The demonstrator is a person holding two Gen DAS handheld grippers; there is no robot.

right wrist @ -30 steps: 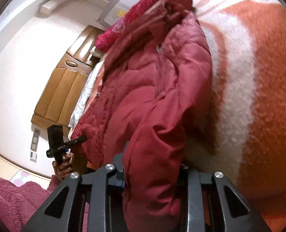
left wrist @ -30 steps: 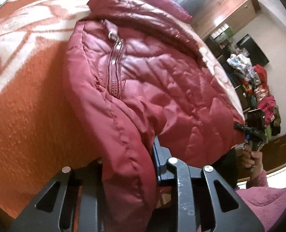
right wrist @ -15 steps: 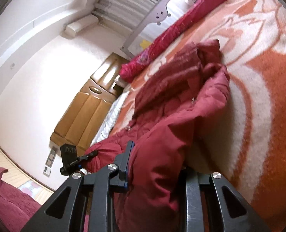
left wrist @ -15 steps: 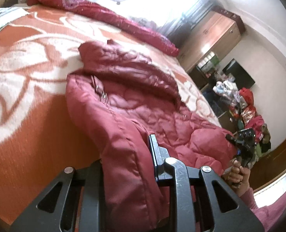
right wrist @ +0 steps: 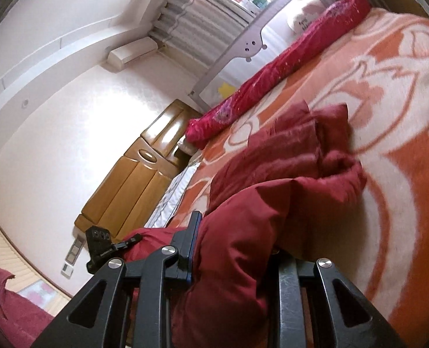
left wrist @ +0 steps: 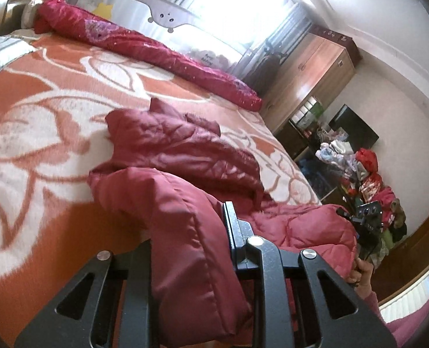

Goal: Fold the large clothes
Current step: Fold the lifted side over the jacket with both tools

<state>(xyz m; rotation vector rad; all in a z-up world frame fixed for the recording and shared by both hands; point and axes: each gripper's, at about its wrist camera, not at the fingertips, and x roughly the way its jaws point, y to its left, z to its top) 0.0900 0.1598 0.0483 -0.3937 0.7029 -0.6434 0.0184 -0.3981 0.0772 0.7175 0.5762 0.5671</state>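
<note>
A dark red quilted jacket (left wrist: 185, 150) lies on the orange and white blanket (left wrist: 34, 133) of a bed. My left gripper (left wrist: 189, 232) is shut on a thick fold of the jacket's near edge and holds it above the blanket. My right gripper (right wrist: 234, 249) is shut on another fold of the same edge (right wrist: 243, 232), also lifted. The far part of the jacket (right wrist: 287, 150) stays bunched on the bed. Each gripper shows in the other's view: the right (left wrist: 365, 217), the left (right wrist: 101, 240).
A rolled crimson quilt (left wrist: 144, 46) lies along the bed's far side under a grey guard rail (left wrist: 162, 11). A brown headboard (right wrist: 133, 179) stands by the wall. A wooden wardrobe (left wrist: 310, 75) and a heap of clothes (left wrist: 368, 174) stand beyond the bed.
Both grippers have lifted and tilted up with the jacket edge. The jacket has folded over towards its far end, and more of the room shows.
</note>
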